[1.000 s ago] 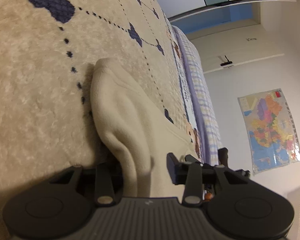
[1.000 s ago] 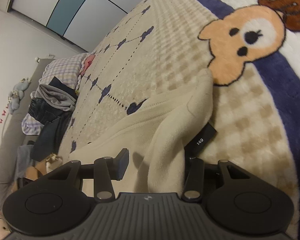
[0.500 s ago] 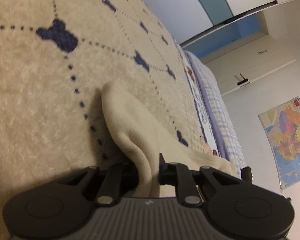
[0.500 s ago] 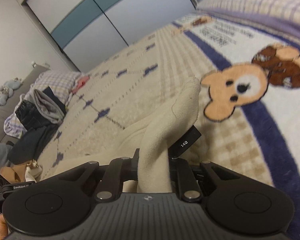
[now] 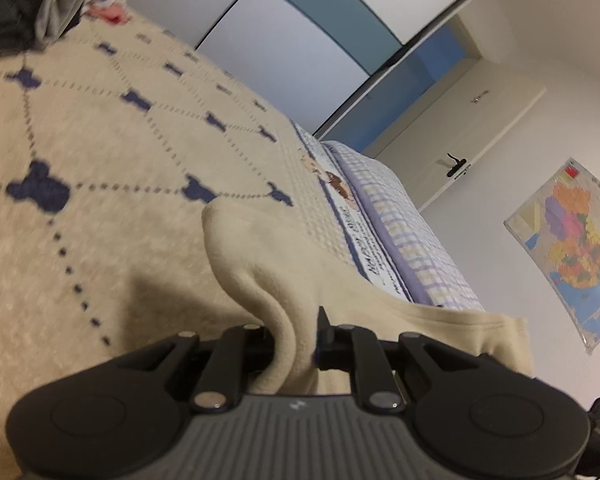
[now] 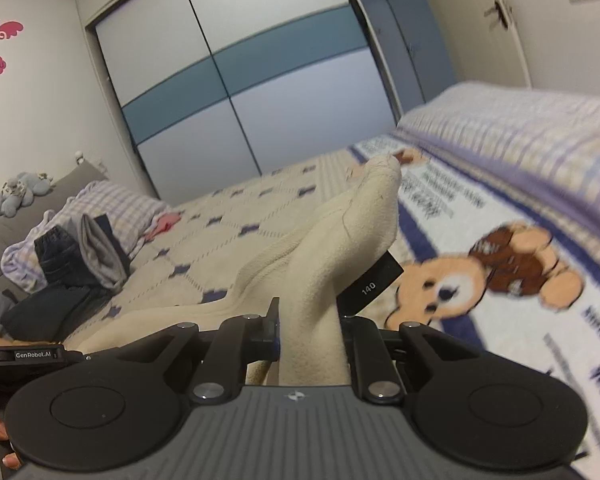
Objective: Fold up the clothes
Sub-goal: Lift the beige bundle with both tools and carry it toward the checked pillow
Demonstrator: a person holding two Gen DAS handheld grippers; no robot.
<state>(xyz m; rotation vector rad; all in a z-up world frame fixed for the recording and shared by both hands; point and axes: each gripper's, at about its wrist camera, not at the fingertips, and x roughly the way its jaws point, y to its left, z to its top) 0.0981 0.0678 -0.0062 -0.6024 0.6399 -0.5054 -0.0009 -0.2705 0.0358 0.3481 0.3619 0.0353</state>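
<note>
Both grippers are clamped on the cream fleece garment [image 5: 300, 280], which is bunched between their pads. A second ago the jaws stood apart around loose folds; now they are pinched tight.

The left gripper [image 5: 296, 340] grips a thick fold of the garment, with a rounded corner of fleece standing up just beyond its fingers. The rest of the garment trails off to the right of the gripper, above the patterned blanket [image 5: 100, 200]. Earlier this view looked nearly straight down on the blanket; now the sliding wardrobe doors [image 5: 300, 40], the room door and the wall map [image 5: 572, 248] fill more of it, so the gripper has lifted and tilted up.

The right gripper [image 6: 308, 332] holds another fold of the garment [image 6: 340, 248], whose peak now stands high above the blanket [image 6: 500, 280], near the bear print [image 6: 500, 272]. A black size tag reading 140 [image 6: 370, 286] hangs from the garment just right of the fold. The garment's body sags left toward the other gripper's housing [image 6: 28, 356]. A pile of dark clothes [image 6: 72, 264] lies far left on the bed.
</note>
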